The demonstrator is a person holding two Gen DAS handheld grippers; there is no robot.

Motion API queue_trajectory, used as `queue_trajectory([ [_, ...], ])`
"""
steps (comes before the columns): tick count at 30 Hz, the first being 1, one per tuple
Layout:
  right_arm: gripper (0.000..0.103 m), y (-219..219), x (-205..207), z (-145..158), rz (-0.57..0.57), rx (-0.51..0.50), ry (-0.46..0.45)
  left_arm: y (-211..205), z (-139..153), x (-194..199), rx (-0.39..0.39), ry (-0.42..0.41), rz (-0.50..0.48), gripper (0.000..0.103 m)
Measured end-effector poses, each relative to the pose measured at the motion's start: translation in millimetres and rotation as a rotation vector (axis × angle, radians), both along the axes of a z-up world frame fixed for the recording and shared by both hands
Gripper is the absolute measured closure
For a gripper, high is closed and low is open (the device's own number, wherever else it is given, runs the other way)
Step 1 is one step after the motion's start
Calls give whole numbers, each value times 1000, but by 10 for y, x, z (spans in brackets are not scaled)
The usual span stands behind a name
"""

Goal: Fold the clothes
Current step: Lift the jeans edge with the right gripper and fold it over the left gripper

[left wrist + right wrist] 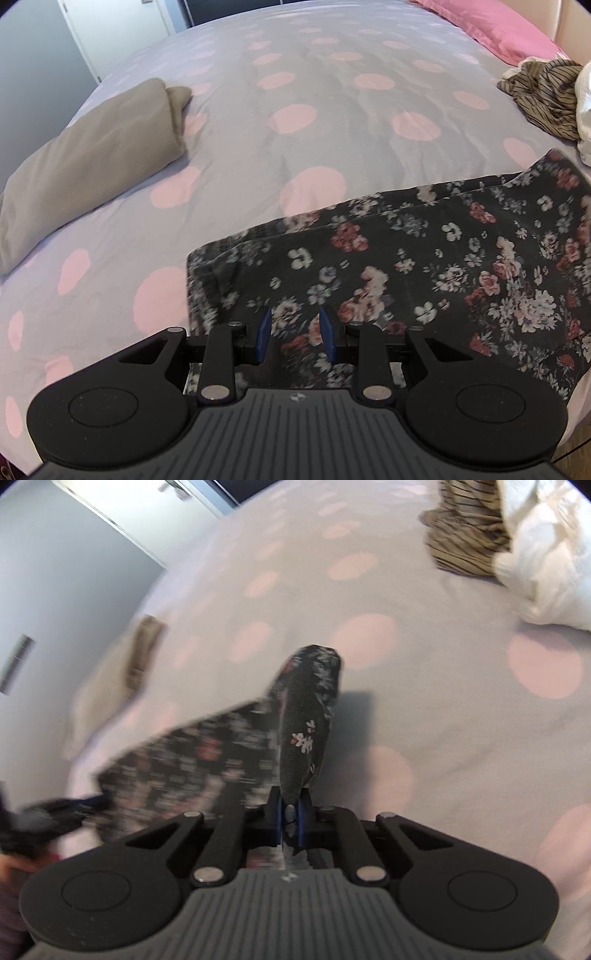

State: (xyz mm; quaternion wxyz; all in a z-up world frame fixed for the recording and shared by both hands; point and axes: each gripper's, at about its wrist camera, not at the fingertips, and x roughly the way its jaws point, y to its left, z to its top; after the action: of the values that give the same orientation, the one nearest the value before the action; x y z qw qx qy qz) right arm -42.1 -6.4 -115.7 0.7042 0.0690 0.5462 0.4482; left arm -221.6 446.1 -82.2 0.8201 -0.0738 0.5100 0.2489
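Bedroom: spotted bedspread [295, 122], pink pillow [491, 22]

A bed [295, 110] in pink-dotted cover carries a floral garment [443, 266] under the fingers, a beige roll [92, 166] far left, striped cloth [543, 96] far right.

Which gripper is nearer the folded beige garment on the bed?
Left. The left gripper hovers open over the floral garment, with the beige garment just to its left; the right gripper grips floral fabric farther away.
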Motion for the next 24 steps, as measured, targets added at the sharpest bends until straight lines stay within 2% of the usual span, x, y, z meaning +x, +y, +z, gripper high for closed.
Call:
queue_trajectory([
  [7, 95, 207, -238, 604, 45, 108, 6, 158, 107, -187, -22, -44, 50, 77],
  [14, 95, 697, -540, 1072, 113, 181, 17, 315, 213, -374, -44, -88, 100, 77],
  [18, 95, 1119, -809, 1132, 181, 179, 22, 415, 287, -487, -68, -120, 126, 77],
  [24, 95, 1779, -1194, 959, 260, 136, 60, 607, 398, -625, -99, -173, 169, 77],
])
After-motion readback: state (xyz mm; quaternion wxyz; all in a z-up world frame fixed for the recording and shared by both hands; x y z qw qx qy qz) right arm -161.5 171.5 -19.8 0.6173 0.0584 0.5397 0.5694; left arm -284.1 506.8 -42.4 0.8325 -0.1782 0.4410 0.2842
